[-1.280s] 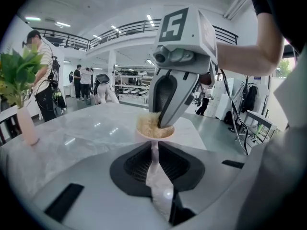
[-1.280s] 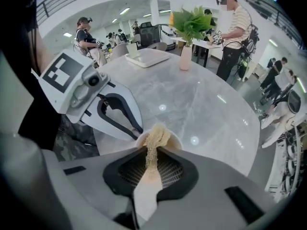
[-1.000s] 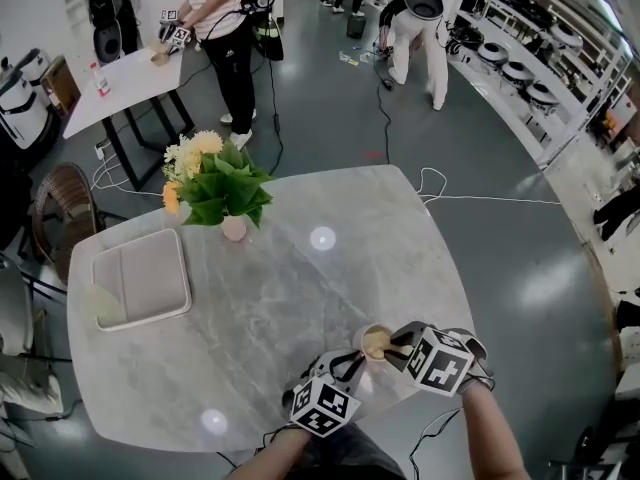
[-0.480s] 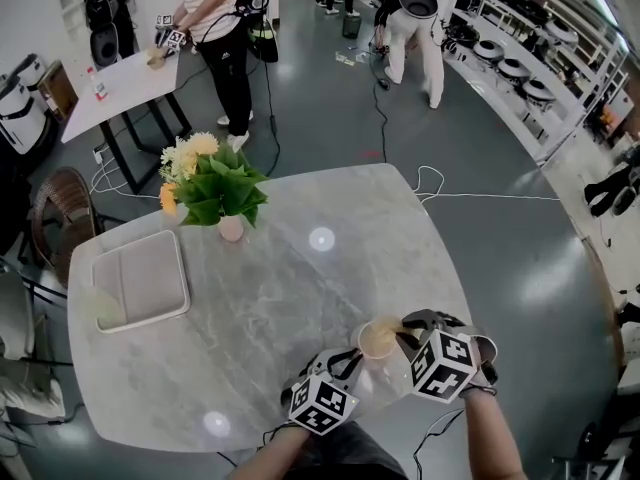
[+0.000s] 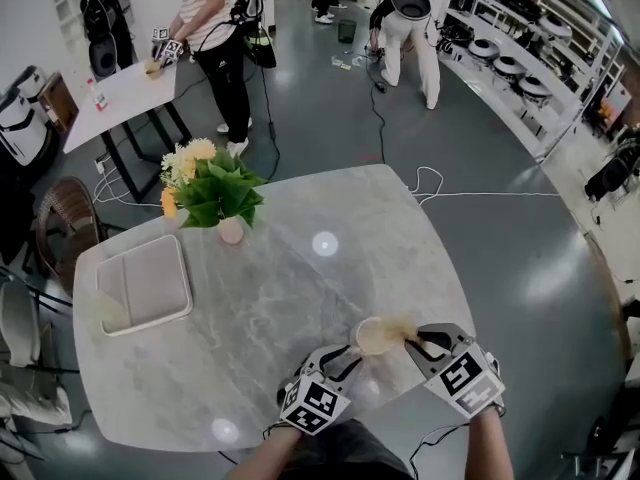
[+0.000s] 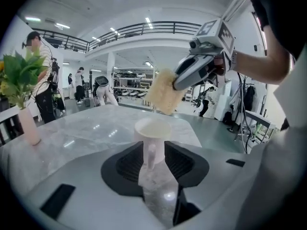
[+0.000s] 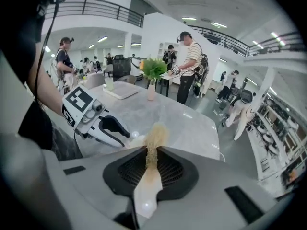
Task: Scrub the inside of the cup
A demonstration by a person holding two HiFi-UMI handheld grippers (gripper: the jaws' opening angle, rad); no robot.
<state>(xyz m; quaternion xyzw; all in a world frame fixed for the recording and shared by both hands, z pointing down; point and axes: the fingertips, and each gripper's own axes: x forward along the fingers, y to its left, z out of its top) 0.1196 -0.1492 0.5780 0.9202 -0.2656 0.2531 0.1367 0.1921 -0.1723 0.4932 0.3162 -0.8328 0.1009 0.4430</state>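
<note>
A white cup (image 5: 376, 337) stands upright near the front edge of the marble table (image 5: 280, 288). In the left gripper view its handle (image 6: 149, 152) sits between the jaws of my left gripper (image 6: 151, 146). Those jaws have just been opening, and a gap now shows on each side of the handle. My right gripper (image 5: 422, 342) is shut on a yellow sponge (image 5: 400, 328), held just right of the cup's rim and outside it. The right gripper view shows the sponge (image 7: 154, 137) sticking out past the pads, with the left gripper (image 7: 115, 126) beyond it.
A pink vase (image 5: 232, 230) of flowers and green leaves stands at the table's back left. A grey tray (image 5: 145, 283) with a pale glass (image 5: 108, 310) lies at the left. The table's front edge runs close behind the cup. People stand further back in the room.
My right gripper has lifted the sponge out of the cup and drawn it away to the right. The cup and my left gripper have stayed in place.
</note>
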